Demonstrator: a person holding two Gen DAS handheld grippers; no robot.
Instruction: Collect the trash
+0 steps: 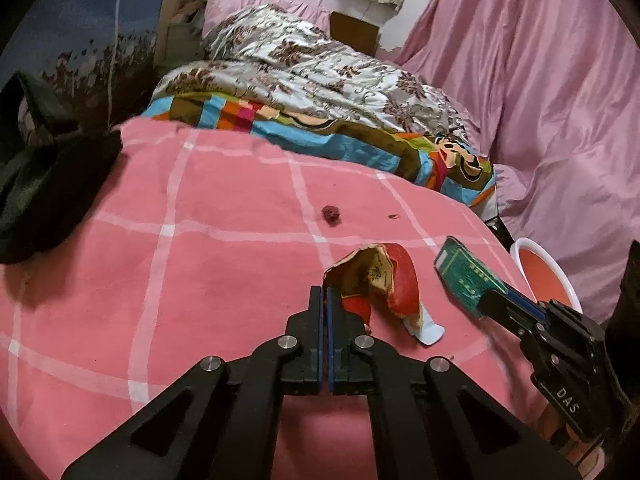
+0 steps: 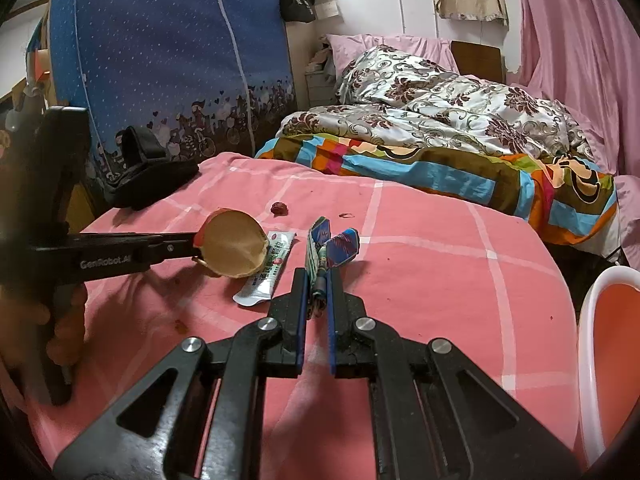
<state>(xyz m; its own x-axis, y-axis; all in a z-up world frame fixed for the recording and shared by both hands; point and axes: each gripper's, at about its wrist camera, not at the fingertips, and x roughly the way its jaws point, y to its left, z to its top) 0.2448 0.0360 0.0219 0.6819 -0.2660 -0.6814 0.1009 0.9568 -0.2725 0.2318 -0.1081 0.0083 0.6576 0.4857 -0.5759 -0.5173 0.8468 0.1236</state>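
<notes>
- On the pink bedspread with white check lines (image 1: 192, 280), both grippers work side by side, well in front of a crumpled floral satin quilt (image 1: 320, 76) and a bright patchwork blanket (image 2: 440, 172).
- At the bed's right edge stands a white plastic basin with an orange-pink inside (image 2: 600, 344), just beside the right gripper.
- The left gripper (image 1: 325, 300) has its jaws pressed together on the rim of a crumpled red and tan paper cup (image 1: 380, 280); the cup juts forward and right of the tips, its round tan mouth facing the right wrist camera, held above the bedspread.
- The right gripper (image 2: 318, 284) is clamped on a flattened blue-green printed carton (image 2: 320, 248), which sticks out past the fingertips, its far end splayed into two flaps.
- A white sachet with green and red print (image 2: 268, 268) lies flat on the bedspread between the two grippers, under the cup's edge.
- Farther back lies a small dark red crumpled scrap (image 1: 331, 214), apart from both tools.
</notes>
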